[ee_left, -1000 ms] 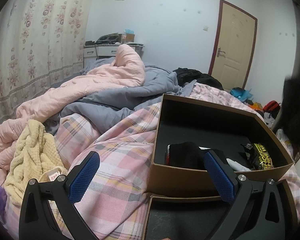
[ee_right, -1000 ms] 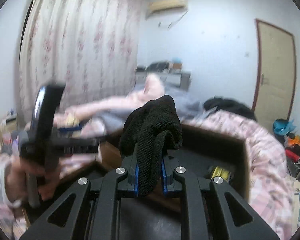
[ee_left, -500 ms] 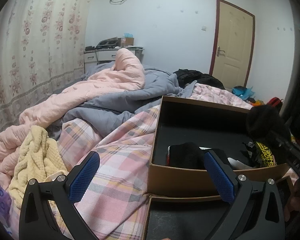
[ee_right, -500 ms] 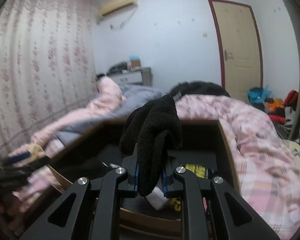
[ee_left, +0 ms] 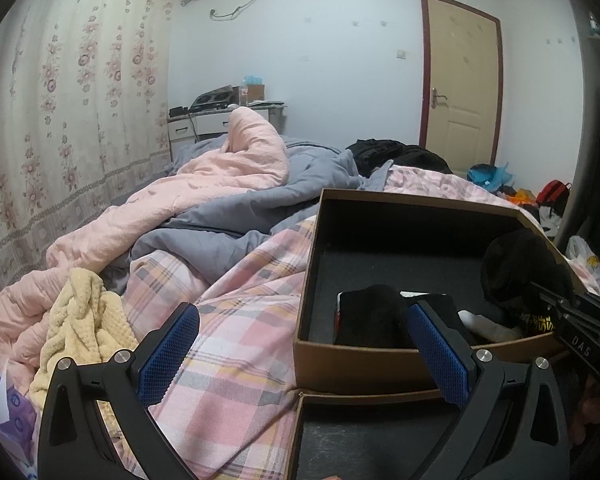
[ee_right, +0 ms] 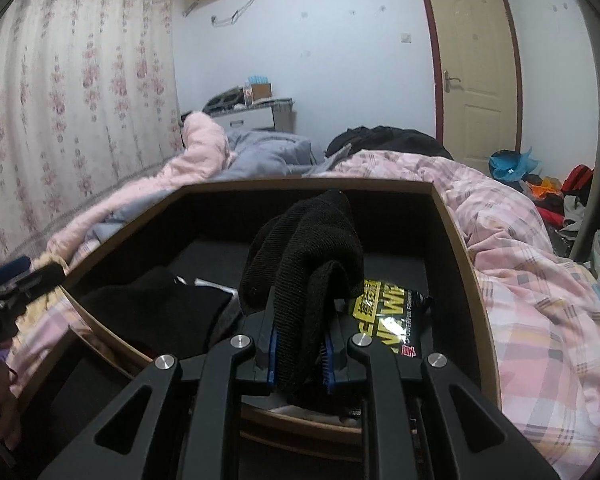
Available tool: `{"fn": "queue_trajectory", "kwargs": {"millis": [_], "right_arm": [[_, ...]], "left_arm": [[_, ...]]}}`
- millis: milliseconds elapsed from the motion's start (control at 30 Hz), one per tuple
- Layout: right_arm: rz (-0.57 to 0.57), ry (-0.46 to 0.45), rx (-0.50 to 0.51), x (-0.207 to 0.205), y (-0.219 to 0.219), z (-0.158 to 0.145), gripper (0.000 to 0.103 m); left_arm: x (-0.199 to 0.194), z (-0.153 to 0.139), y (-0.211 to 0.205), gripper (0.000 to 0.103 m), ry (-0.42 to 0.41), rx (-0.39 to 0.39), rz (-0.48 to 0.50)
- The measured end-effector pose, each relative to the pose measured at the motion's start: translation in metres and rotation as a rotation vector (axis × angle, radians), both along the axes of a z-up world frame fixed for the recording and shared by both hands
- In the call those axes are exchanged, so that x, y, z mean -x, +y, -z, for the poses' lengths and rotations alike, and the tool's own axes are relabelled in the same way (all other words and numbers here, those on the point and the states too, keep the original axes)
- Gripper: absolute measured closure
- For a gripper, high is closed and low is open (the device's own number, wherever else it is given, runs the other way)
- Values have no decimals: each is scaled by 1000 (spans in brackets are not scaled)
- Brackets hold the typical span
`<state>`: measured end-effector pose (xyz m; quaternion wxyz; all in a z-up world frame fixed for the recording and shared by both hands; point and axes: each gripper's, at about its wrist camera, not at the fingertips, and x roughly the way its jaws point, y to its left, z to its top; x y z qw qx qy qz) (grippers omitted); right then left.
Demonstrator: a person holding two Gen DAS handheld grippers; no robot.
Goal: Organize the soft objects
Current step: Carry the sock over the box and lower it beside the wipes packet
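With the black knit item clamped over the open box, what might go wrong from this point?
1. The black knit item is bunched and drapes over the right gripper; on release it may snag on the textured pads rather than drop.
2. It hangs near the cardboard box front wall, so it could land across the rim.
3. It may bury the yellow-and-black packet beneath it.

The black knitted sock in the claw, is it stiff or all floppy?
Probably floppy: the black knitted sock folds over above the right claw and droops at both sides. It looks light, since the thin pinch holds the bunch up. The knit should grip the ribbed blue pads, so it seems unlikely to slip.
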<state>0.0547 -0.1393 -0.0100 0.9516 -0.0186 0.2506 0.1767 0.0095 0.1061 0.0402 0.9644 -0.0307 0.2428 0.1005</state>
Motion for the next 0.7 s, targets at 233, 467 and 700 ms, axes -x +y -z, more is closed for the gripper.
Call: {"fn": "queue_trajectory", "kwargs": {"millis": [233, 467, 700], "right_arm": [[-16, 82, -1, -6, -8, 6, 87], [-30, 97, 6, -5, -10, 8, 86], [-11, 100, 16, -6, -14, 8, 77]], "left_arm": [[1, 1, -2, 0, 3, -15, 3], [0, 2, -4, 0, 4, -37, 5], [0, 3, -8, 0, 0, -61, 8]]}}
